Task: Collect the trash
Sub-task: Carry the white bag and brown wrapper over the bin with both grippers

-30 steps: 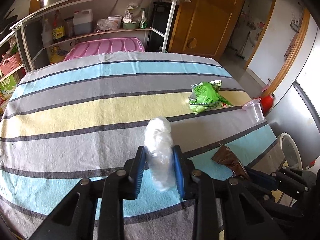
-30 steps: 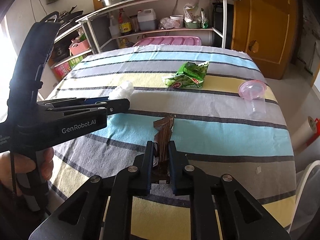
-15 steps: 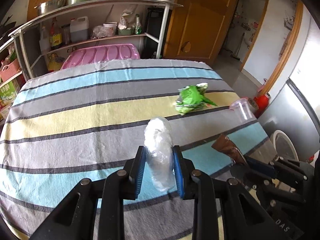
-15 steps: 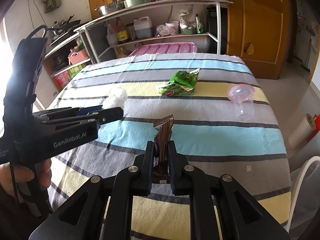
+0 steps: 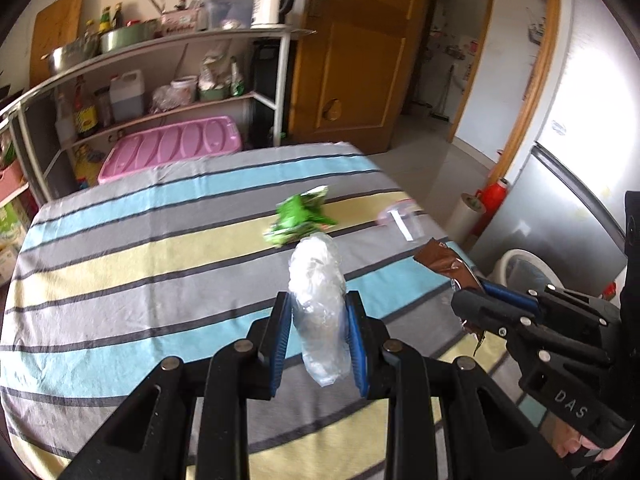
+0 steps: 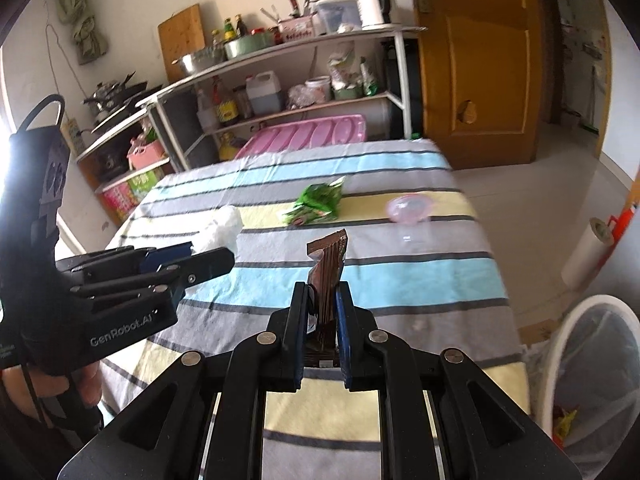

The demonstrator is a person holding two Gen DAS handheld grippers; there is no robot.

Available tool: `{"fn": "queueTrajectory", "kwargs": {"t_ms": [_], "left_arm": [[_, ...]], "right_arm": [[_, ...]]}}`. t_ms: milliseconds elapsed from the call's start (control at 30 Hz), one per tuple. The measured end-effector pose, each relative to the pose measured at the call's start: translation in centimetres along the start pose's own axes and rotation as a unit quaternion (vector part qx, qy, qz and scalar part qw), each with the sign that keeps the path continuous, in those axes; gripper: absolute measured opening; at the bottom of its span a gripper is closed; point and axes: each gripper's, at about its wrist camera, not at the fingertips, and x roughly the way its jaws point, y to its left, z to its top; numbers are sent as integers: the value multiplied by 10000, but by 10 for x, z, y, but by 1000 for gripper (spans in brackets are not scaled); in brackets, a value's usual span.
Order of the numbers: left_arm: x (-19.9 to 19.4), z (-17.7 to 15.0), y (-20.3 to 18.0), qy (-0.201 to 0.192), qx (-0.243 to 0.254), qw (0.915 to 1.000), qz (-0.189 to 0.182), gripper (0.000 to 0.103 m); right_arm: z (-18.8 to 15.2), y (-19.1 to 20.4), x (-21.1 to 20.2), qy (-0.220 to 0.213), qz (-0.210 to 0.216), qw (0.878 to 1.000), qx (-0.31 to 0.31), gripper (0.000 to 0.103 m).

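Observation:
My left gripper (image 5: 318, 312) is shut on a crumpled clear plastic wad (image 5: 318, 280), held upright above the striped tablecloth (image 5: 120, 280). From the right wrist view the same left gripper (image 6: 212, 258) and plastic wad (image 6: 224, 224) show at the left. My right gripper (image 6: 323, 300) is shut on a brown snack wrapper (image 6: 330, 264) that sticks up between the pads. That brown wrapper (image 5: 444, 260) and right gripper (image 5: 468, 304) appear at the right in the left wrist view. A green snack bag (image 6: 316, 204) and a clear pink-rimmed cup (image 6: 410, 216) lie on the table farther off.
A white-rimmed trash bin (image 6: 592, 372) with a clear liner stands on the floor off the table's right edge. A metal shelf rack (image 6: 300, 80) and a pink lid (image 6: 304, 136) stand behind the table. A wooden door (image 6: 480, 60) is at the back right.
Both grippers have lifted and drawn back from the table with their loads, so the green bag and cup look farther away. The trash bin has come into the right wrist view.

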Motion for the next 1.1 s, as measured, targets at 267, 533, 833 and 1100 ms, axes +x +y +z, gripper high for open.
{"fn": "queueTrajectory", "kwargs": {"t_ms": [267,533,833,1100], "left_arm": [[-7,2,-47,-84,338,9991,-245,29],[-3,6,-109,-90,760,9952,-605,29],[13,10,-178,7,1199,9883,-945,29],[36,7,-238,225,1537,9796,-1277,29]], "right_arm": [[-5,-35,-39,-275,-213,9990,267,14],[-18,-80,-79,-481,-596,9955,561,14],[-36,-138,-114,-600,-1091,9872,999,14],[-57,-188,-139,-561,-1510,9776,1358,14]]}}
